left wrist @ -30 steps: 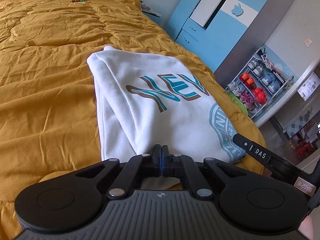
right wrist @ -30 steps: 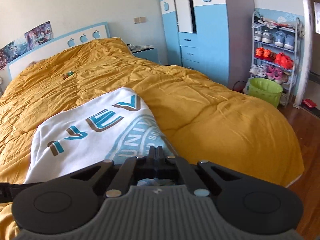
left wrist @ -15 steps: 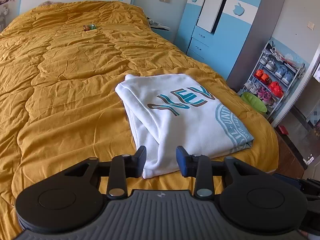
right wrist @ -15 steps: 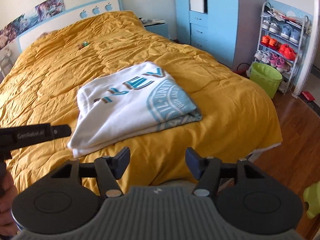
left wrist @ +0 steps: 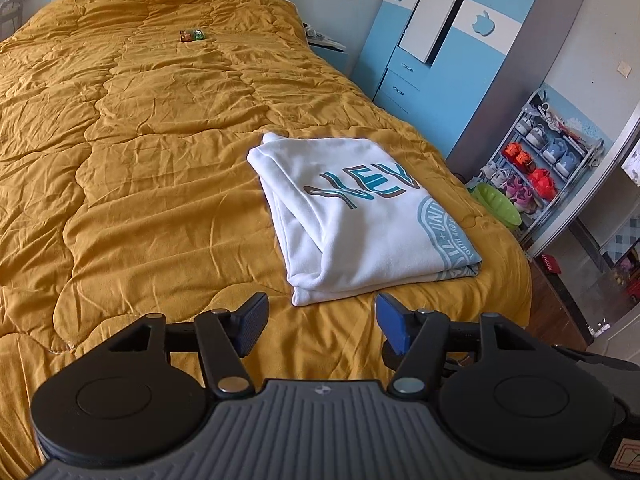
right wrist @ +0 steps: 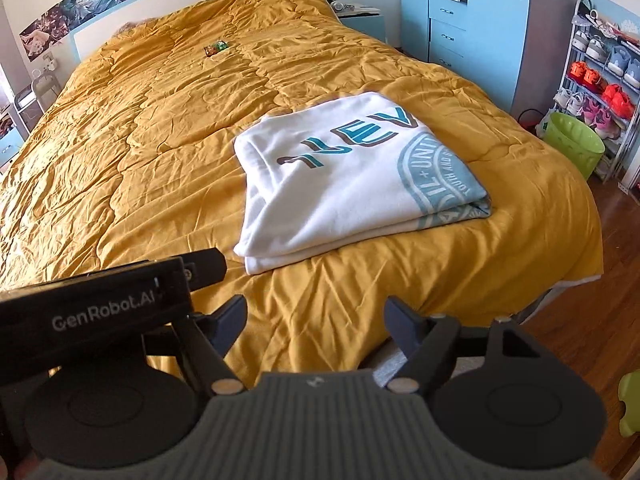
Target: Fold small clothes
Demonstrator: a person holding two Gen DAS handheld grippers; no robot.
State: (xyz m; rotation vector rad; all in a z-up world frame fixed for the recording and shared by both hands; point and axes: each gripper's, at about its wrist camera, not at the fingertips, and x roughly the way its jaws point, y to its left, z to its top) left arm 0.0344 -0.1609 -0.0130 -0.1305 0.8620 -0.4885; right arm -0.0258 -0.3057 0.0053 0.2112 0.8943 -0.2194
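**Now a folded white garment is lying on the bed, and both tools are being opened**

Now the folded white garment (left wrist: pixel 368 220) is being seen on the yellow quilt (left wrist: pixel 140 180) of the bed, near the foot end and toward the side of the blue wardrobe (left wrist: pixel 452 40). It is folded into a flat packet, with teal and brown letters and a part of a round teal print on the top. Nothing is touching it.

The left tool (left wrist: pixel 318 322) is being held above the quilt, just before the near corner of the garment. Its jaws are being opened, and nothing is being held between them; only quilt is being seen in the gap. The right tool (right wrist: pixel 316 326) is being held over the foot edge of the bed, apart from the garment. Its jaws are also being opened, and they are empty.

A small green and orange object (right wrist: pixel 216 48) is lying far up the bed, near the headboard (right wrist: pixel 180 4). A shoe rack (right wrist: pixel 600 76) and a green basket (right wrist: pixel 576 140) are standing on the floor beside the wardrobe.
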